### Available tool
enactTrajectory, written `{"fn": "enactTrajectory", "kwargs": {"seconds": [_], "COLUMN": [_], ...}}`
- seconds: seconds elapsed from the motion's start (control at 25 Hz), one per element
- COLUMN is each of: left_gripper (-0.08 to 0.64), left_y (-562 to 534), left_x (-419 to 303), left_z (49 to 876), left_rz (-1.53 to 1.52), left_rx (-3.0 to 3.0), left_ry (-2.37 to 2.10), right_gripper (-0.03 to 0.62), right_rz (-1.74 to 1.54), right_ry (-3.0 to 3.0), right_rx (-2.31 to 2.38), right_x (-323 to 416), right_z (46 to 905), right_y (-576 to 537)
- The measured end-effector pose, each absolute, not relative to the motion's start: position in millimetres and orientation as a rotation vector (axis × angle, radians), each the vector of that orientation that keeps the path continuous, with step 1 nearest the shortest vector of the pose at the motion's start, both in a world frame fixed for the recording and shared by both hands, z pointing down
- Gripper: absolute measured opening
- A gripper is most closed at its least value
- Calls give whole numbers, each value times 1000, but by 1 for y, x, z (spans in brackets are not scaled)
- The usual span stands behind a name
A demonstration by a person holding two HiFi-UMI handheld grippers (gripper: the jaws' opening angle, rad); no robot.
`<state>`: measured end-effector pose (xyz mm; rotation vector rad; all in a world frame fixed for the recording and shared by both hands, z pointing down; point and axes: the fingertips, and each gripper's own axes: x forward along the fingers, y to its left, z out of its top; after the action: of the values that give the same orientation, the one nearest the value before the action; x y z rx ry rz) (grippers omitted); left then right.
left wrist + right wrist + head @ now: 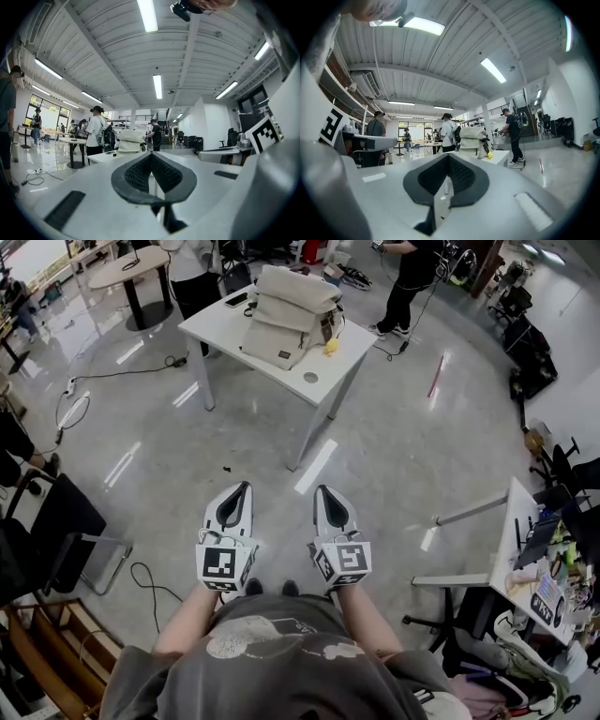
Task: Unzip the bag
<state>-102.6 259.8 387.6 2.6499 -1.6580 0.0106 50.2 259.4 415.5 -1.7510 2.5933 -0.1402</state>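
Two grippers are held side by side near the person, the left gripper (pixel 246 487) and right gripper (pixel 322 489), both with jaws closed on nothing. One beige bag (pixel 289 317) stands on one white table (pixel 281 371) far ahead, well apart from both.

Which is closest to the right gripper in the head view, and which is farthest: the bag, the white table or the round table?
1. White table, its near corner straight ahead of the right gripper.
2. Bag, on that table, further back.
3. Round table, far back on the left.
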Motion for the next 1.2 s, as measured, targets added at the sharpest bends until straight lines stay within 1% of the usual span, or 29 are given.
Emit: {"fn": "enactTrajectory", "kwargs": {"seconds": [0.44, 0.64, 0.8, 1.2], "left_gripper": [5, 5, 5, 6], "left_y": [238, 214, 190, 69], "left_x": [-139, -141, -135, -106], "left_z": [403, 409, 406, 413], "left_rz": [50, -26, -87, -33], "left_rx": [2666, 2633, 2658, 2663], "left_ry": [-1635, -1594, -1600, -1641], "right_gripper": [0, 0, 0, 0], "right_rz": [-131, -146, -188, -239], "right_ry": [2497, 2502, 2475, 2513], "right_rx": [-1945, -1950, -1937, -1857], "right_x": [49, 57, 69, 90], "right_z": [433, 440, 454, 466], "right_y": [248, 225, 188, 40]}}
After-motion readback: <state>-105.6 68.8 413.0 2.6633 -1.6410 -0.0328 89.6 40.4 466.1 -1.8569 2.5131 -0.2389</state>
